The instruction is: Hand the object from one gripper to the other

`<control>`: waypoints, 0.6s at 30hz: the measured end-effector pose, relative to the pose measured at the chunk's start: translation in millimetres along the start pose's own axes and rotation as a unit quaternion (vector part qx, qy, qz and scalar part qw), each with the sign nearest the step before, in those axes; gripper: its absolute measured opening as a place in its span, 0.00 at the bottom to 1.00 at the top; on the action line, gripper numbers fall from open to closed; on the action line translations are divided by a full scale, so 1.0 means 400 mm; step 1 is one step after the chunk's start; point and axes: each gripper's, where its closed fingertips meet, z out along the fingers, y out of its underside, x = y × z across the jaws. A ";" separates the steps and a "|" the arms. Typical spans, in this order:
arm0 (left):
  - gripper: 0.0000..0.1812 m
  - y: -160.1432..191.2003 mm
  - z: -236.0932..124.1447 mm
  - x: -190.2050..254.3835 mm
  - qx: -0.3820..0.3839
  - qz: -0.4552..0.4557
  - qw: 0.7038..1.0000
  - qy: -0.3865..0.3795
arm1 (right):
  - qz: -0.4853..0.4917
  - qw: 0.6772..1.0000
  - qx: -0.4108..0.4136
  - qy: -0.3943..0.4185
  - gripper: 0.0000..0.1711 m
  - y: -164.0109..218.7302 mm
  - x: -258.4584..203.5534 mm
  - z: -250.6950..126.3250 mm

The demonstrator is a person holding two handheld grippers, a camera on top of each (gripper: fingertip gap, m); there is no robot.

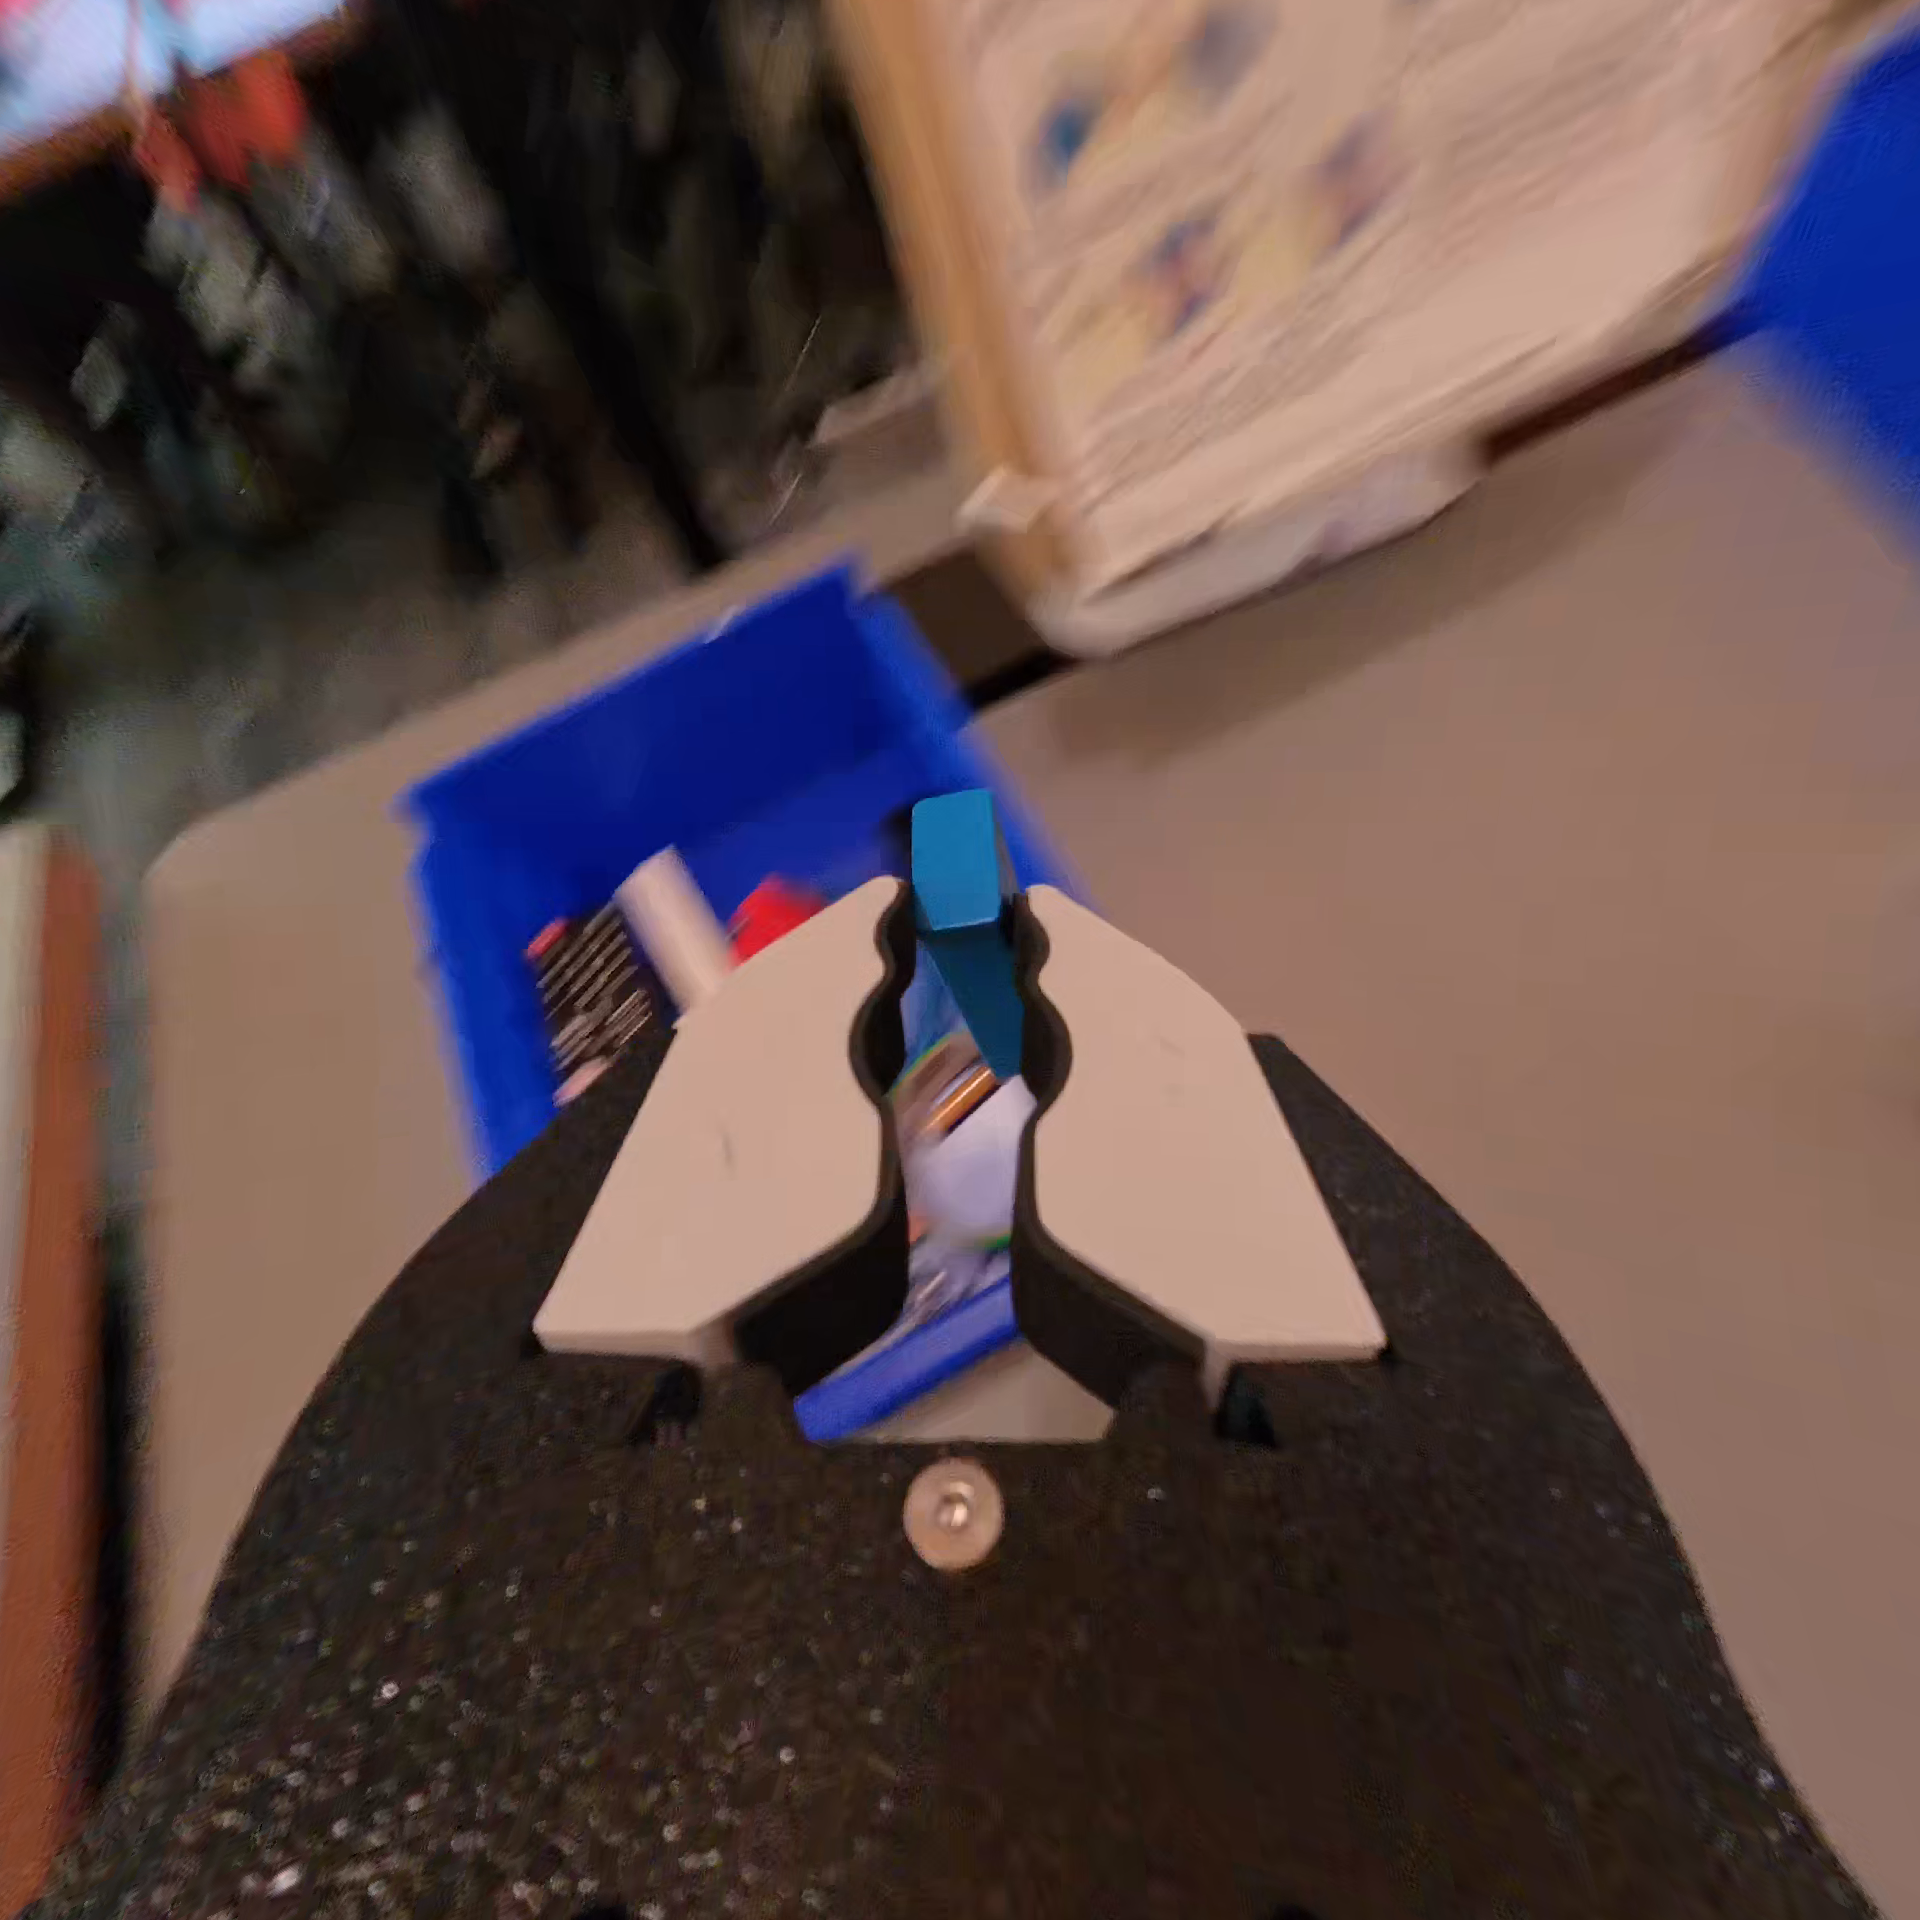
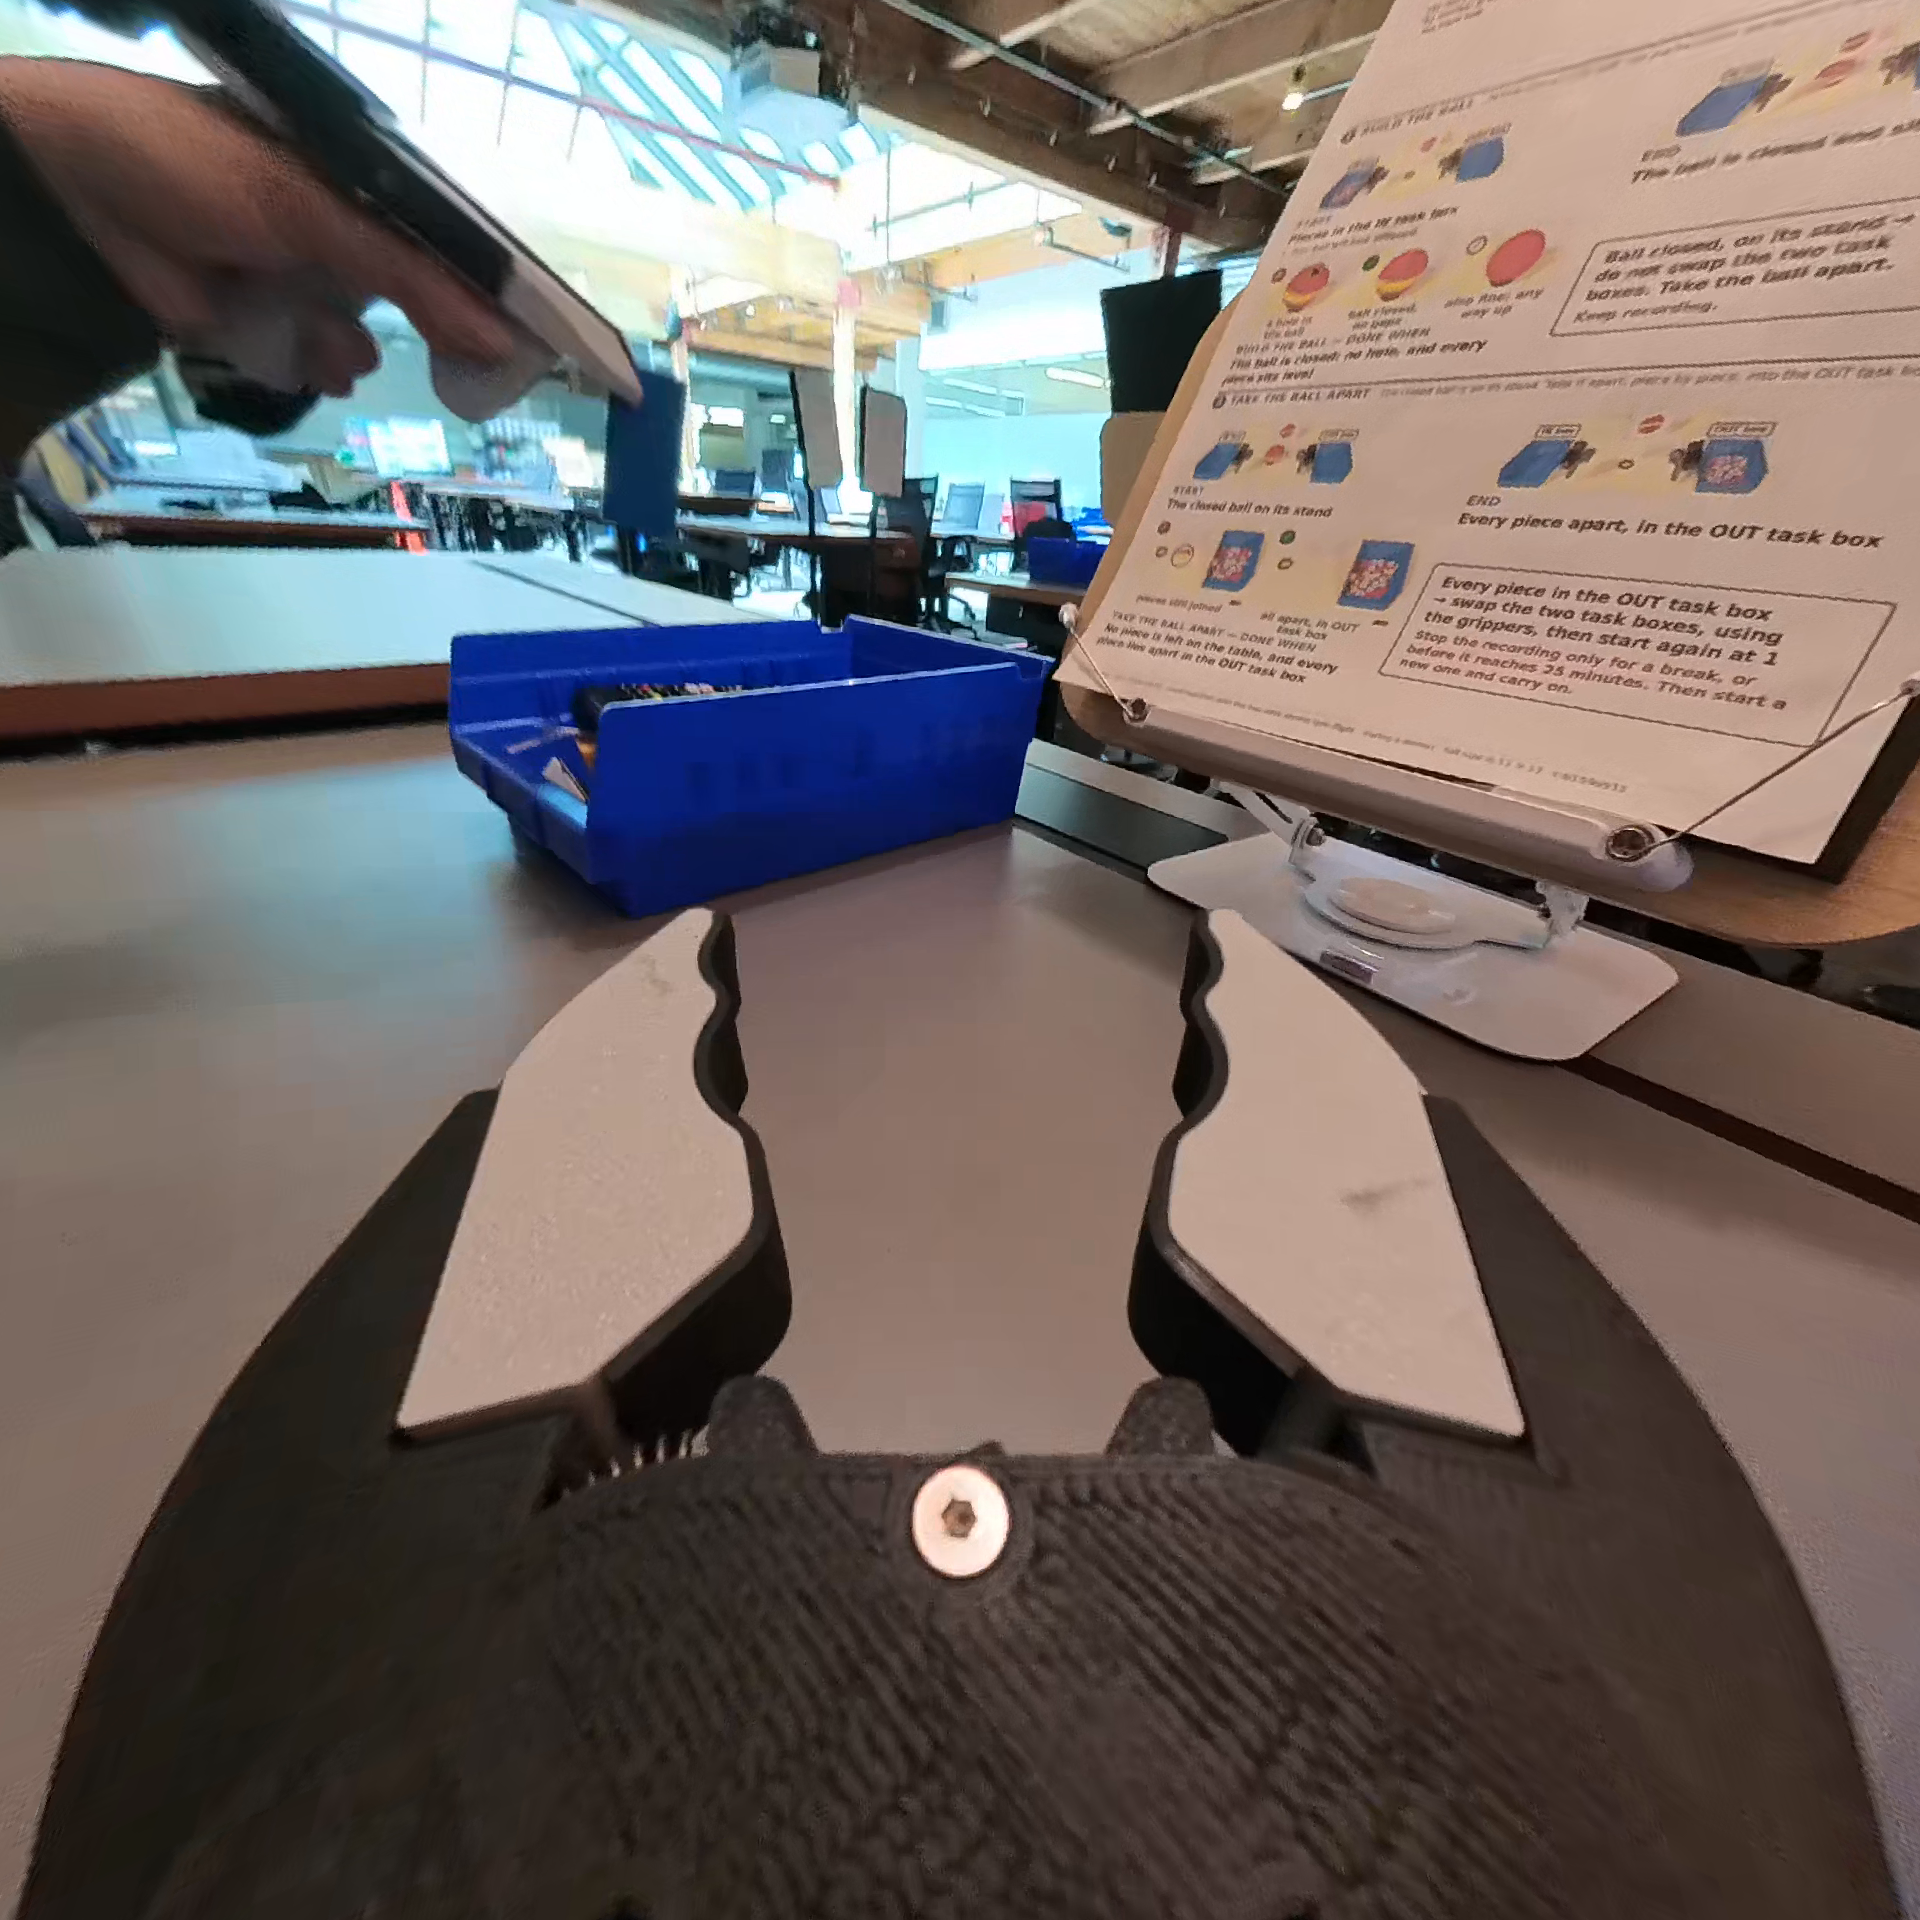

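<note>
Left hand-held gripper (image 1: 961, 914) clamps a teal block (image 1: 961, 883) above a blue bin (image 1: 665, 748); right hand-held gripper (image 2: 956, 935) gapes wide over the table (image 2: 935, 1143).

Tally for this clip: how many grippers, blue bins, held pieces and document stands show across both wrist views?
Grippers: 2, the left gripper with jaws shut on the piece, the right gripper with jaws open
Blue bin: 1
Held teal piece: 1
Document stand: 1
Total: 5
</note>
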 end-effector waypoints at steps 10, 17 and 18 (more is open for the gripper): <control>0.09 -0.065 0.096 0.610 0.237 -0.205 0.863 0.396 | -0.131 0.976 0.122 0.127 0.43 -0.099 -0.005 -0.036; 0.09 -0.024 0.139 0.696 0.211 -0.272 0.798 0.495 | -0.144 0.981 0.107 0.072 0.31 -0.060 -0.017 -0.018; 0.09 -0.023 0.137 0.697 0.211 -0.278 0.790 0.504 | -0.149 0.981 0.100 0.068 0.27 -0.055 -0.018 -0.015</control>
